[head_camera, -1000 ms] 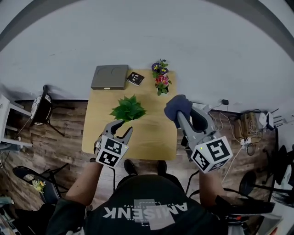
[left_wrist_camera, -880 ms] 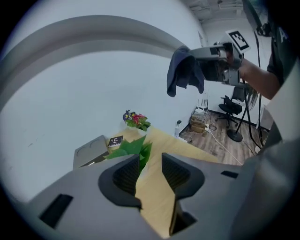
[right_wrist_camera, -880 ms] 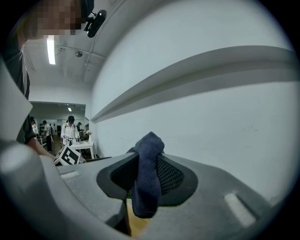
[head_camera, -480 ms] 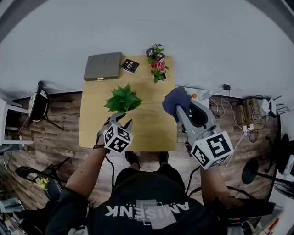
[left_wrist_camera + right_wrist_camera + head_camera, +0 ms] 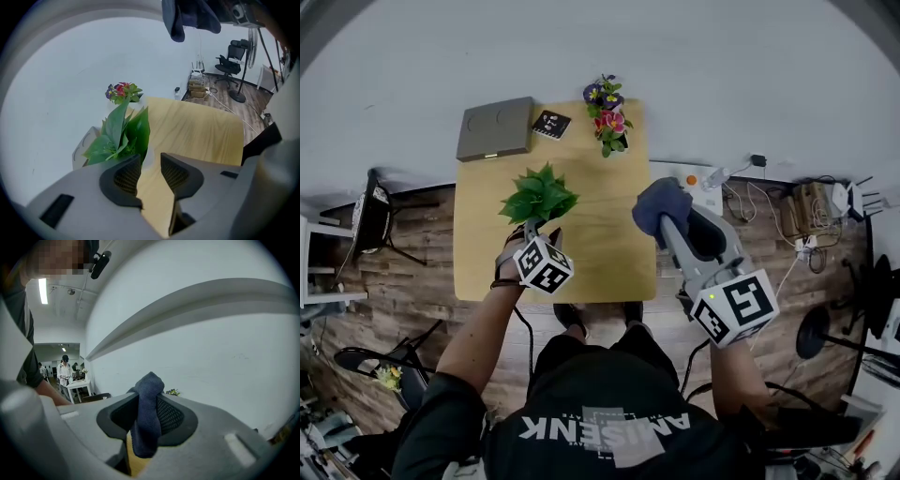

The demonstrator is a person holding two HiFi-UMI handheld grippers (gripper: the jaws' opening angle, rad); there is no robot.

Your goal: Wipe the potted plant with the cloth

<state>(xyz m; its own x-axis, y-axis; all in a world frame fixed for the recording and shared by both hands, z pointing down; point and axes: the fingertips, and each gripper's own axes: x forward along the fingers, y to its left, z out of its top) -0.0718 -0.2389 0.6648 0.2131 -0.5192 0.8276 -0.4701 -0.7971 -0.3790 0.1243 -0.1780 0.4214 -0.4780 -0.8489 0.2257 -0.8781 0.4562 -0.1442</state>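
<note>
A green leafy potted plant (image 5: 539,194) stands on the wooden table (image 5: 600,244), left of its middle. My left gripper (image 5: 540,232) points down at the plant's near side, its tips at the leaves' base. In the left gripper view the leaves (image 5: 123,133) rise just beyond the left gripper (image 5: 150,161). Its jaws have just been closing a little but still stand apart, with a pale bit of the pot (image 5: 147,155) showing in the gap. My right gripper (image 5: 667,225) hovers over the table's right edge, shut on a dark blue cloth (image 5: 660,204). The cloth (image 5: 147,399) hangs bunched between its pads.
A small pot of red and purple flowers (image 5: 606,108) stands at the table's far edge. A grey flat box (image 5: 495,128) and a small black card (image 5: 551,123) lie at the far left corner. Cables and a power strip (image 5: 703,180) lie on the floor to the right.
My left gripper has dropped and moved in to the plant's base. My right gripper, still holding the cloth, has sunk slightly.
</note>
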